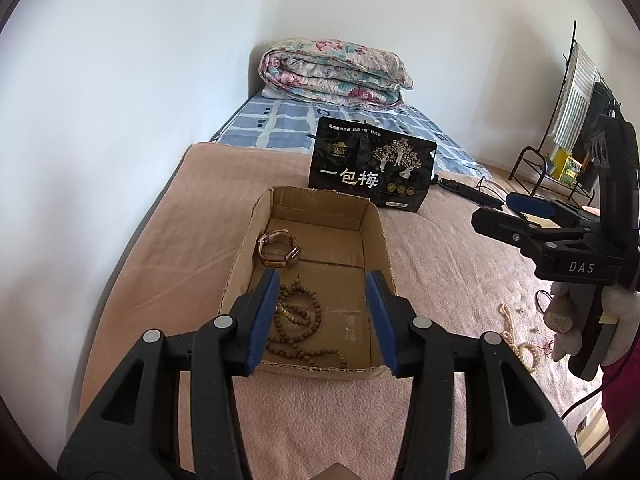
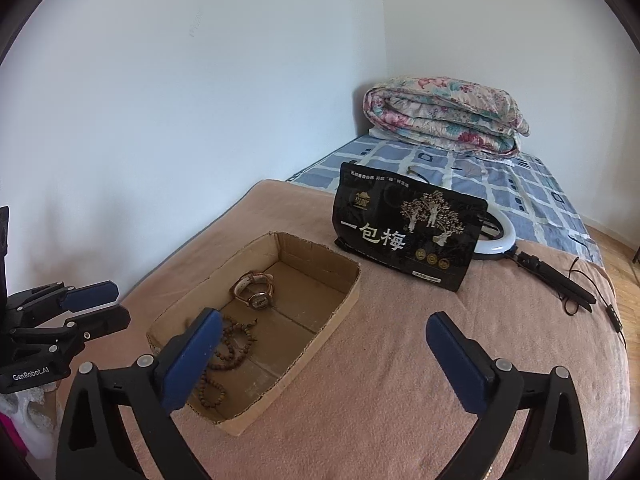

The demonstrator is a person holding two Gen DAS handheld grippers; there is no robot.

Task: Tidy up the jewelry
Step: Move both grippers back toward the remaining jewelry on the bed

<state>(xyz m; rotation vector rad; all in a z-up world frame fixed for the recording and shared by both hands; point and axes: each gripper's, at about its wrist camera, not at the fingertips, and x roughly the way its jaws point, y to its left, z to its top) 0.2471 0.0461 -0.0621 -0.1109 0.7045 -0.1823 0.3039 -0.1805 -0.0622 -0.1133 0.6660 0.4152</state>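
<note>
Both the left gripper (image 1: 326, 300) and right gripper (image 2: 324, 344) are held wide, empty. The wooden beads (image 1: 298, 320) lie in the cardboard box (image 1: 384, 248), the watch (image 1: 278, 250) at 12 o'clock. Pale beads (image 1: 520, 344) outside could be overlooked or snagged.

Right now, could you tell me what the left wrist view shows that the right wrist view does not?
Only the left wrist view shows pale beads lying loose on the pink blanket and a metal rack on the floor. Only the right wrist view shows the ring light. Both show the cardboard box holding a watch and brown beads, plus the black pouch.
</note>
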